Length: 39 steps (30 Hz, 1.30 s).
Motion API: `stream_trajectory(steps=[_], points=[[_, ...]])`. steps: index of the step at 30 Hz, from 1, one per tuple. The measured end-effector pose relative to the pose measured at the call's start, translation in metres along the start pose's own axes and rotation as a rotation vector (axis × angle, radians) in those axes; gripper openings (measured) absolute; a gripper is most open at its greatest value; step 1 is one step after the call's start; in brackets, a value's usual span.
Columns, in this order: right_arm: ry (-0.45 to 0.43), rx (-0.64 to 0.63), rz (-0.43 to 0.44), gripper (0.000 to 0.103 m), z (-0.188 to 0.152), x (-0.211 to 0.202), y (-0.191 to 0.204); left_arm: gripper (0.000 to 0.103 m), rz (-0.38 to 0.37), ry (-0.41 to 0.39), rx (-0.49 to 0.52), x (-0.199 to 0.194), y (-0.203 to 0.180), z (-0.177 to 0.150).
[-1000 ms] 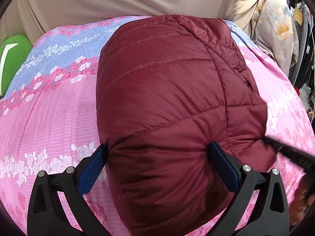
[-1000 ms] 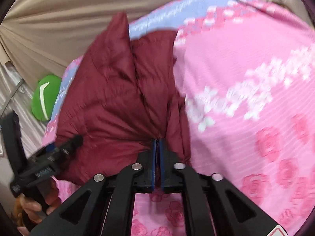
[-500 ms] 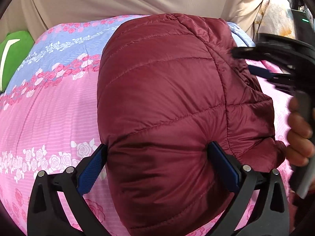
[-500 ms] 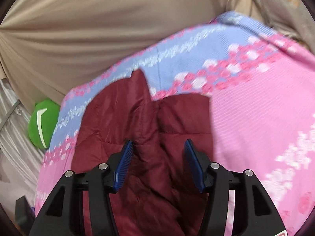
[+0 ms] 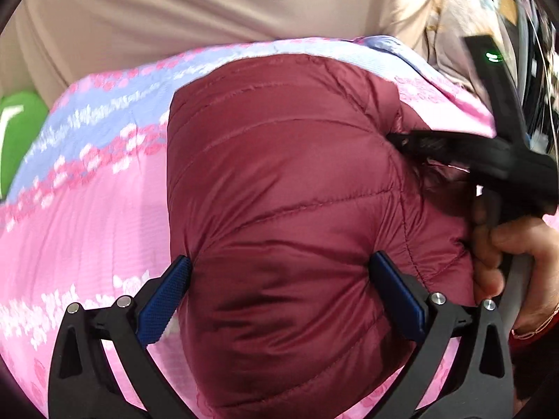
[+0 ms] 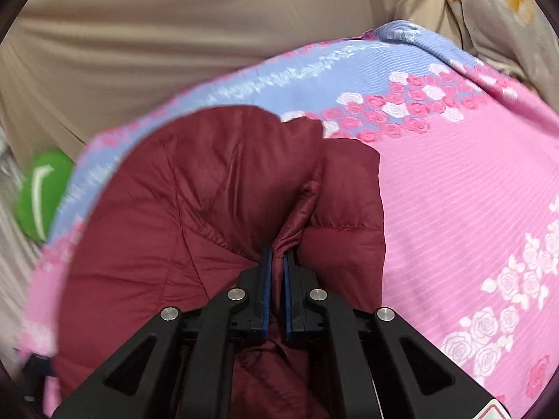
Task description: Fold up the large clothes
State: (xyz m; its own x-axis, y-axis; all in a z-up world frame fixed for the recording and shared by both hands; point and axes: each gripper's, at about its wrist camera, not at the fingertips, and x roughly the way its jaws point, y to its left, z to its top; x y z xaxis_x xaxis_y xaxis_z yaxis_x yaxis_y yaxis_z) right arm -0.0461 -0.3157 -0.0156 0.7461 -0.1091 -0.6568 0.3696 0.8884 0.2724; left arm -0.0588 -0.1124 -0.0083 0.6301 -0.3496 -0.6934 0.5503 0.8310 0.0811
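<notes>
A maroon quilted jacket [image 5: 279, 174] lies folded into a puffy bundle on a pink and blue floral bedsheet [image 5: 87, 209]. My left gripper [image 5: 281, 260] stands open, wide across the bundle's near end, and the jacket bulges up between its blue pads. In the right wrist view the right gripper [image 6: 277, 256] is closing its jaws, and its pads pinch a raised fold of the jacket [image 6: 192, 209] along the right side. The left wrist view shows that gripper [image 5: 394, 138] reaching in from the right, with a person's hand [image 5: 506, 255] on its handle.
A beige curtain [image 5: 209, 10] hangs behind the bed. A green cushion [image 6: 42, 192] lies at the bed's far left edge. Pale flowered fabric [image 6: 489, 10] hangs at the back right. Bare sheet [image 6: 454, 192] stretches to the right of the jacket.
The right gripper let go near the jacket's near right corner, moved farther along that side, opened over a fold and closed on it. The left gripper kept its wide stance.
</notes>
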Motion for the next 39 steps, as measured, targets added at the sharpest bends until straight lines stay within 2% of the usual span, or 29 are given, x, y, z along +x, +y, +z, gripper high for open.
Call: stream_trajectory(steps=[3,6,10,12,14,16,20,24,28,30,32,35,37,39], points=[[0.003,-0.082,-0.055,0.005,0.000,0.003,0.011,0.098,0.022,0.002,-0.001,0.005,-0.003,-0.001],[-0.006,-0.051,-0.030,0.010,-0.001,-0.006,0.005,0.098,0.028,0.015,-0.007,0.006,-0.003,0.000],[-0.053,0.054,-0.013,0.018,-0.005,-0.052,-0.011,0.098,0.034,0.025,-0.018,0.006,-0.006,0.002],[-0.075,0.035,0.024,0.019,-0.018,-0.083,-0.009,0.098,0.032,0.029,-0.027,0.007,-0.004,0.003],[-0.043,-0.007,0.052,0.019,-0.031,-0.097,-0.005,0.098,0.036,0.028,-0.029,0.008,-0.005,0.003],[-0.009,-0.047,0.042,0.019,-0.049,-0.105,-0.001,0.098,0.039,0.027,-0.028,0.008,-0.006,0.003],[0.087,-0.062,0.003,0.017,-0.077,-0.079,-0.008,0.098,0.039,0.024,-0.028,0.010,-0.005,0.001],[0.094,-0.053,0.007,0.016,-0.080,-0.064,-0.013,0.098,0.050,0.020,-0.017,0.009,-0.004,-0.003],[0.087,-0.032,0.026,0.020,-0.075,-0.076,-0.016,0.098,-0.003,0.044,-0.083,0.003,0.012,-0.003],[0.063,-0.003,0.044,0.030,-0.071,-0.088,-0.022,0.098,-0.030,0.055,-0.126,-0.001,0.021,-0.004],[0.025,0.030,0.044,0.046,-0.065,-0.100,-0.031,0.098,-0.059,0.065,-0.174,-0.005,0.033,-0.006],[0.021,0.070,0.088,0.054,-0.059,-0.107,-0.042,0.098,-0.088,0.064,-0.240,-0.013,0.047,-0.007],[0.052,0.113,0.158,0.057,-0.057,-0.101,-0.048,0.098,-0.109,0.066,-0.266,-0.017,0.052,-0.008],[0.096,0.132,0.206,0.059,-0.056,-0.090,-0.048,0.098,-0.165,0.085,-0.290,-0.017,0.055,-0.010]])
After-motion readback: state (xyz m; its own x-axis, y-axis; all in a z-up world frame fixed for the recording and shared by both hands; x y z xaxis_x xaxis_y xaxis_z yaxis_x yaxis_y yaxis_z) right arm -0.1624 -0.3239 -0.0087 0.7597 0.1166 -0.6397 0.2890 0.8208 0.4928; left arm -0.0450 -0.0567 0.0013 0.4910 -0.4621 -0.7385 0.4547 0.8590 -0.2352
